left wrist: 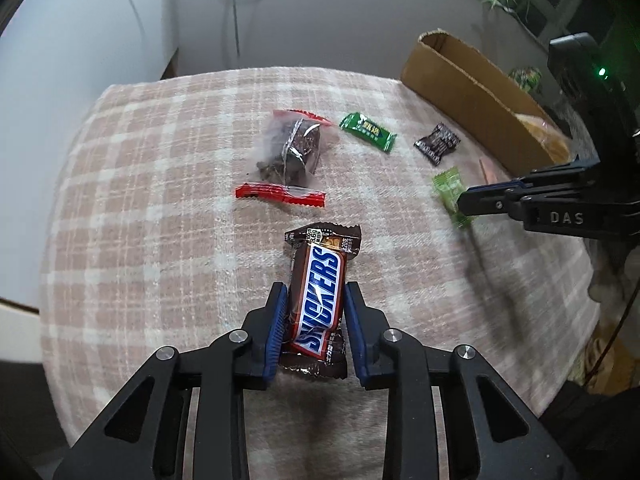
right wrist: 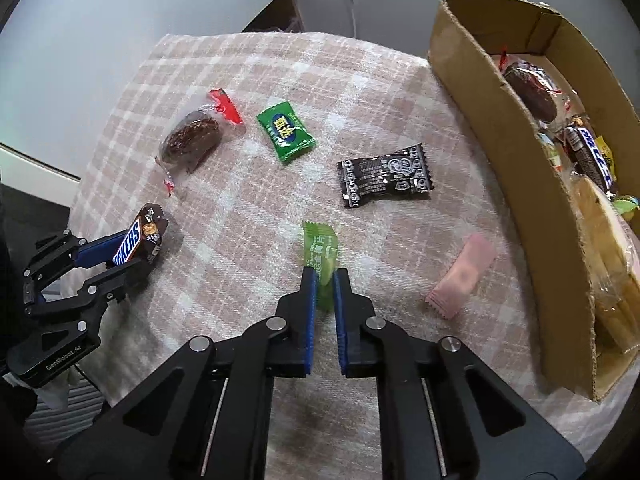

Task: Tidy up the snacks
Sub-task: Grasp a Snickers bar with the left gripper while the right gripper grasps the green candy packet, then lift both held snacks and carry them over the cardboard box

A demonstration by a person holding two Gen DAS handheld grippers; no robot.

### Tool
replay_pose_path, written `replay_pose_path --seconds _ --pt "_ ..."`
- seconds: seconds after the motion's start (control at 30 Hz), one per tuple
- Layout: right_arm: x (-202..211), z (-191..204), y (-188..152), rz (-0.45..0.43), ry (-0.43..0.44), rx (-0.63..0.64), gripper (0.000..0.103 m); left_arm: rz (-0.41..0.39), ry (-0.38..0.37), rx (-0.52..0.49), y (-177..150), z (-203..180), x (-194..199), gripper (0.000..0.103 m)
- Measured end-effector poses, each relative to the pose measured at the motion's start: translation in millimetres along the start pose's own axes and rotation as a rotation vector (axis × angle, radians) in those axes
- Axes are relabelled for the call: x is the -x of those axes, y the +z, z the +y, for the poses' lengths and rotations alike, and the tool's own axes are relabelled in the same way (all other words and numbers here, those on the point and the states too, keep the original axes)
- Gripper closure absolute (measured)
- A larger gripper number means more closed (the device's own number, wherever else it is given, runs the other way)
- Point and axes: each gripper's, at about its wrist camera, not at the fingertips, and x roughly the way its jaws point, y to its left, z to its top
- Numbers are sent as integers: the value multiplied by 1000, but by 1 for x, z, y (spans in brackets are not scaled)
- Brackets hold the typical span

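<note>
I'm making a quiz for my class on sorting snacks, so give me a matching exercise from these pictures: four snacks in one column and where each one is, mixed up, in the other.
Things:
1. Snickers bar
2. light green candy
3. pink candy
4. black wrapper snack

Places:
A. lying loose on the checked cloth, near the cardboard box
B. between the pads of the left gripper
C. lying loose mid-cloth, beyond the light green candy
D. between the pads of the right gripper

Pairs: 1-B, 2-D, 3-A, 4-C
</note>
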Motion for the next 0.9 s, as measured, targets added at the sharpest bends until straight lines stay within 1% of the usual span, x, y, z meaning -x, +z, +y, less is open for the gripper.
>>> replay_pose_path --seconds 0.07,0.13,0.17,0.2,0.23,0.33,0.4,0.53,0.6,0.77,0.9 --pt "1 -1 -1 0 -6 0 94 -2 -5 1 -3 0 3 76" --pt "-2 3 2 13 -11 -5 88 -3 -1 -1 -4 -1 3 76" --pt "-4 6 4 20 -4 -3 77 -2 -1 -1 -5 -1 4 76" --pt "-7 12 4 20 -10 4 70 -3 0 1 -5 -1 4 76" --pt "-9 17 5 22 -28 19 69 -5 0 3 -7 -1 5 76" --pt "-16 32 9 20 -83 75 69 -10 1 7 -8 0 8 76" --pt "-18 37 11 18 -126 107 81 -11 2 11 -9 1 8 76" --pt "-15 33 11 24 -100 104 82 -20 4 25 -8 5 9 76" --pt "-9 30 9 7 -81 79 82 -28 2 35 -8 6 13 76" --pt "20 14 5 -48 -60 55 82 -57 -6 47 -3 7 27 76" --pt "48 -4 4 -96 -44 26 82 -82 -9 28 8 -1 37 76"
